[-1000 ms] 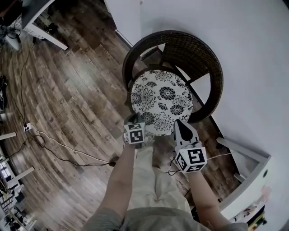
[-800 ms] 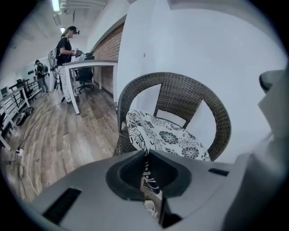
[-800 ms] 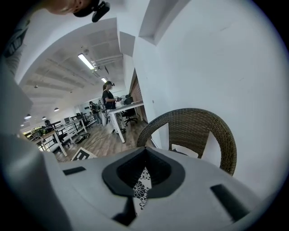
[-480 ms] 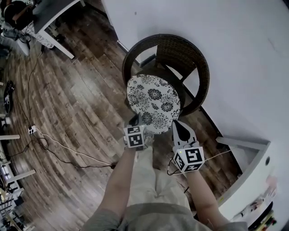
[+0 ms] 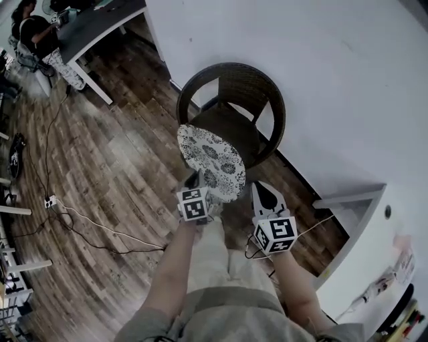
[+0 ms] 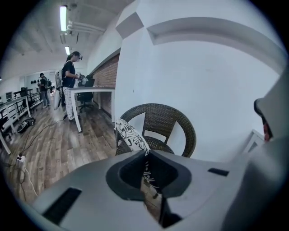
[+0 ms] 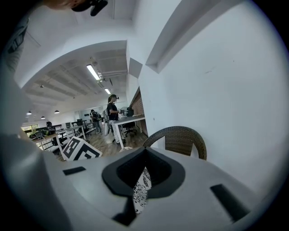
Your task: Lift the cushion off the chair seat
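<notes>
The round cushion (image 5: pixel 210 162) with a black-and-white flower print hangs tilted in the air, clear of the dark wicker chair (image 5: pixel 257 87), whose seat lies bare behind it. My left gripper (image 5: pixel 198 180) is shut on the cushion's near left edge. My right gripper (image 5: pixel 257 190) is shut on its near right edge. In the left gripper view the cushion (image 6: pixel 130 134) runs edge-on into the left gripper (image 6: pixel 146 155), with the chair (image 6: pixel 174 118) beyond. In the right gripper view the cushion (image 7: pixel 141 188) sits in the right gripper (image 7: pixel 145 152), and the chair (image 7: pixel 183 139) stands ahead.
The chair stands against a white wall (image 5: pixel 321 73). A white cabinet (image 5: pixel 364 247) is at the right. Cables (image 5: pixel 93 227) and a power strip (image 5: pixel 48 200) lie on the wood floor. A desk (image 5: pixel 100 20) and a seated person (image 5: pixel 33 37) are at top left.
Both grippers have risen and drawn back from the chair with the cushion. It has left the seat and now hangs tilted, and the seat shows bare.
</notes>
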Motion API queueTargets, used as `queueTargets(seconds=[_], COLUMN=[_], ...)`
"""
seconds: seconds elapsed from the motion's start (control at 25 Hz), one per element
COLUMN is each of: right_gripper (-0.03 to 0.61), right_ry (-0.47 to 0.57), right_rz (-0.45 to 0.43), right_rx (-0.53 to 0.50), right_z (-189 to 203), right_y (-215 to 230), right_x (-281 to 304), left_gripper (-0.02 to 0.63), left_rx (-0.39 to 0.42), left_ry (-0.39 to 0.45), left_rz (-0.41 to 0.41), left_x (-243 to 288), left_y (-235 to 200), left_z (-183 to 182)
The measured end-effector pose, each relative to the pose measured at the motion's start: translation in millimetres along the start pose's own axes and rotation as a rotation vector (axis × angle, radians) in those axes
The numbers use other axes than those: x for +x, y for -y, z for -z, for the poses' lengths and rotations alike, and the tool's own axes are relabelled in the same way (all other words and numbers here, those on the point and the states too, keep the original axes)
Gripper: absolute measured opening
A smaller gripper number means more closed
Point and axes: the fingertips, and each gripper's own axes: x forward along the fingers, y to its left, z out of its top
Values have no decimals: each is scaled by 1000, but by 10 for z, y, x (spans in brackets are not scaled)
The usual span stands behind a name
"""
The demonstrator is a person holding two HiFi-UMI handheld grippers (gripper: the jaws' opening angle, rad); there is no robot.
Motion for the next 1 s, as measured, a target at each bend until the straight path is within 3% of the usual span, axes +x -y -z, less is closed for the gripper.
queueTargets(seconds=[0.48,1.0], right_gripper=[2,2], right_ry=[83,83], right_rz=[5,-41], right_rx=[-53,-27], right_z=[-249,-530], right_y=[-419,-839], right_x=[-1031,-1828], left_gripper=[23,23], left_rx=[-2,-56], left_ry=[135,211], left_rz=[33,68], left_x=[-1275,-2699], left_y=[274,506], left_z=[-271,-521])
